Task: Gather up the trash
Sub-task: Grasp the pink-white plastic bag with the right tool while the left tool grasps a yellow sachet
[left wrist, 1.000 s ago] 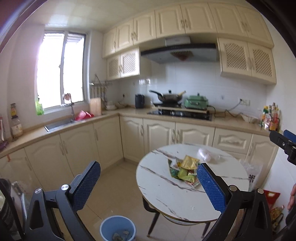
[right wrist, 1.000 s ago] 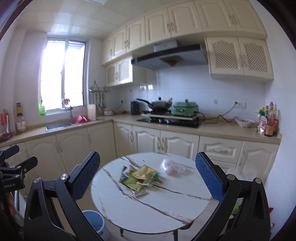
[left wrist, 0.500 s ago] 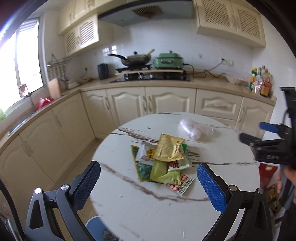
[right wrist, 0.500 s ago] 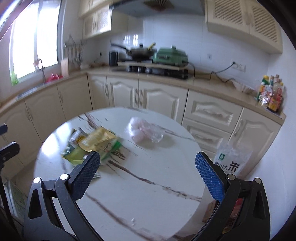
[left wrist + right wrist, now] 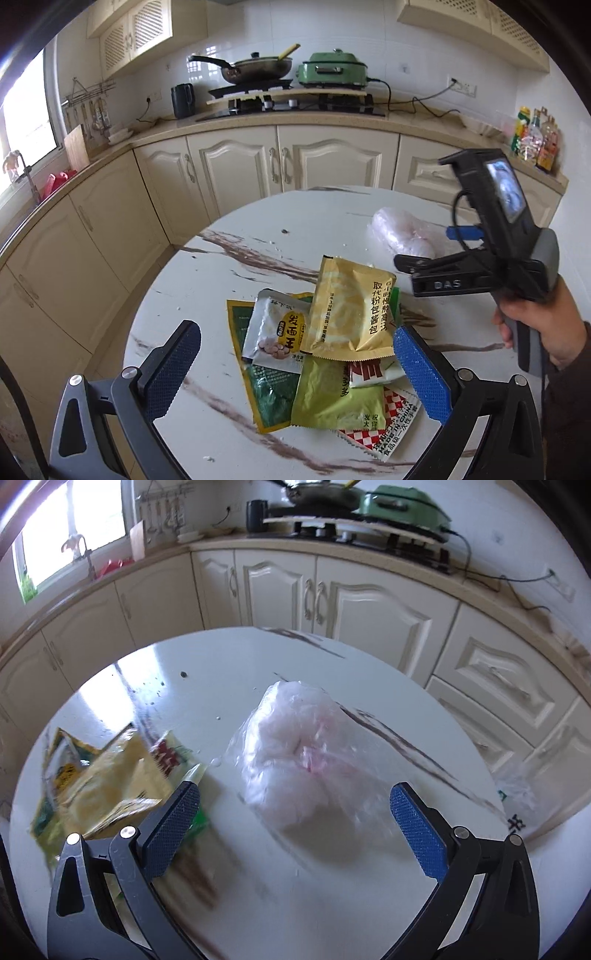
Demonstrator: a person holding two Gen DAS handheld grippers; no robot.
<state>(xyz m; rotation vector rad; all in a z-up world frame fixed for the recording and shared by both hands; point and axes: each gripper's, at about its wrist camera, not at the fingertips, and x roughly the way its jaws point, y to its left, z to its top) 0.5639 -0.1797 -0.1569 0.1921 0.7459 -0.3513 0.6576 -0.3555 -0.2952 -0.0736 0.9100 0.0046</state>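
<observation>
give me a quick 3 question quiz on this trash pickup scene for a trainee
1. True or false: the left gripper is already shut on a wrapper.
2. Multiple choice: what does the right gripper face? A) a crumpled clear plastic bag B) a glass bottle C) a cup
3. Short answer: which wrapper lies on top of the wrapper pile on the round table?

Key
1. False: both grippers are open, holding nothing.
2. A
3. The yellow packet, overlapping the silver, green and red-checked ones.
</observation>
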